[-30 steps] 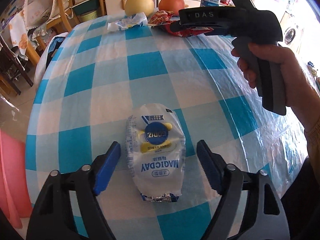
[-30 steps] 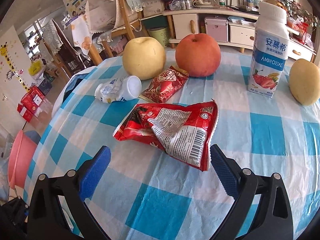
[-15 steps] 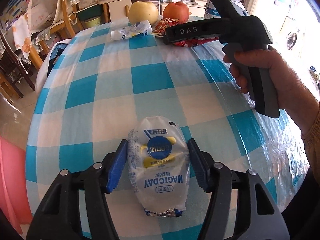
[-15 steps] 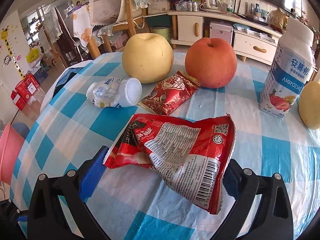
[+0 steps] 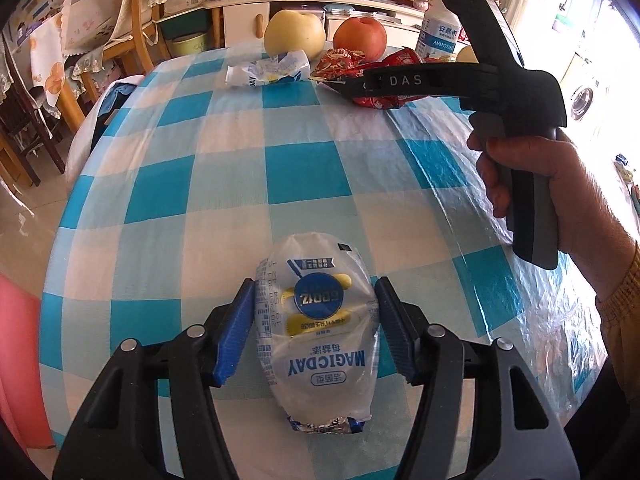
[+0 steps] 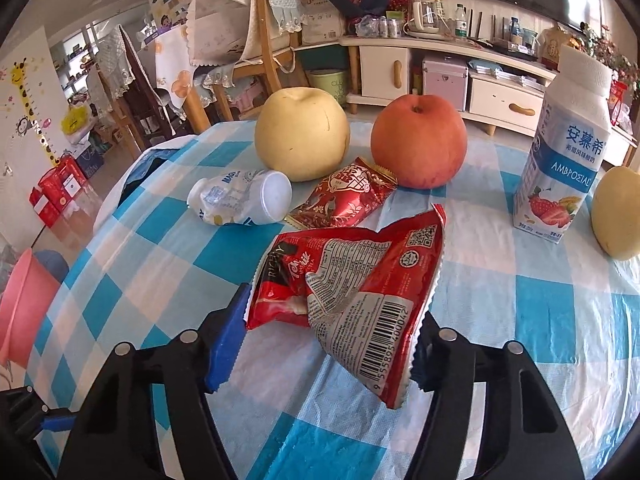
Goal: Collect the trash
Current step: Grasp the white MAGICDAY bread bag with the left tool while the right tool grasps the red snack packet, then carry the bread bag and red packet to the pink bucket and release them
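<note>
While your left gripper point(image 5: 316, 328) pinches the white pouch point(image 5: 318, 336) on the tablecloth point(image 5: 224, 184), your right gripper point(image 6: 332, 340) has just closed on the red wrapper point(image 6: 352, 284).

A white MAGICDAY pouch point(image 5: 316, 336) lay flat on the checked bench point(image 5: 224, 184), while a crumpled red snack wrapper point(image 6: 352, 292), barcode up, lay farther back.

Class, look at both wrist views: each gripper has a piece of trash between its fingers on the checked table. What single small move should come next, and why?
Probably lift both straight up off the table. The left gripper has its pads against the white MAGICDAY pouch; the right gripper, whose jaws have just been closing, pinches the red snack wrapper. Both pieces still lie on the checked tablecloth, so nothing is collected yet.
</note>
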`<state>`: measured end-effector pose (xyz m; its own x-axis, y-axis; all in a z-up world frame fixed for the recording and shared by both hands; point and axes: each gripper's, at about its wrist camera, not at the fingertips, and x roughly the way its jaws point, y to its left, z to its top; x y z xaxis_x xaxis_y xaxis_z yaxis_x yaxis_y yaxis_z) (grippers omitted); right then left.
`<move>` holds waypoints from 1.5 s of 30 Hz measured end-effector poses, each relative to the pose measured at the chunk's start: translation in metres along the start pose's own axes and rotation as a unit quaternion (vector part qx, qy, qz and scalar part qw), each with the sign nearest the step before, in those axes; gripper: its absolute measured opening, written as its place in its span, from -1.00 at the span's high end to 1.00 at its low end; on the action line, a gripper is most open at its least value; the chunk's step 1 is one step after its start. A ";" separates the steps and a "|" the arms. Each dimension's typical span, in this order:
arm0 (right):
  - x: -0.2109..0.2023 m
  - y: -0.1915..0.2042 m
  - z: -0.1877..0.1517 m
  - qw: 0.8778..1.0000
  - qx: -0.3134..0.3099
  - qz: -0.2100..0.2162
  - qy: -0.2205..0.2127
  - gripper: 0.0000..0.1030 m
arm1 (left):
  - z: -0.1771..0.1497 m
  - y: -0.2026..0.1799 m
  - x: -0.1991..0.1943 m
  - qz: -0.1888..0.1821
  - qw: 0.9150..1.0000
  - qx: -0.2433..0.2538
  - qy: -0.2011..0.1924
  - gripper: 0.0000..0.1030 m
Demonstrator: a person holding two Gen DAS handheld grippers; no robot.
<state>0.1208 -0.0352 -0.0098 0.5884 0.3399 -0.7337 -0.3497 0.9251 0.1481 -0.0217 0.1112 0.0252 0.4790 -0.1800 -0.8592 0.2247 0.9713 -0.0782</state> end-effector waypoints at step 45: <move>-0.093 0.090 -0.080 0.998 0.036 0.044 -0.032 -0.05 | 0.003 0.095 -0.043 -0.055 0.978 -0.180 -0.090 0.37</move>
<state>-0.0236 0.0029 0.0181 0.6030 0.4287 -0.6728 -0.3503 0.9000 0.2595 -0.0187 0.2105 0.0565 0.6179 -0.2791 -0.7350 -0.0154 0.9304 -0.3662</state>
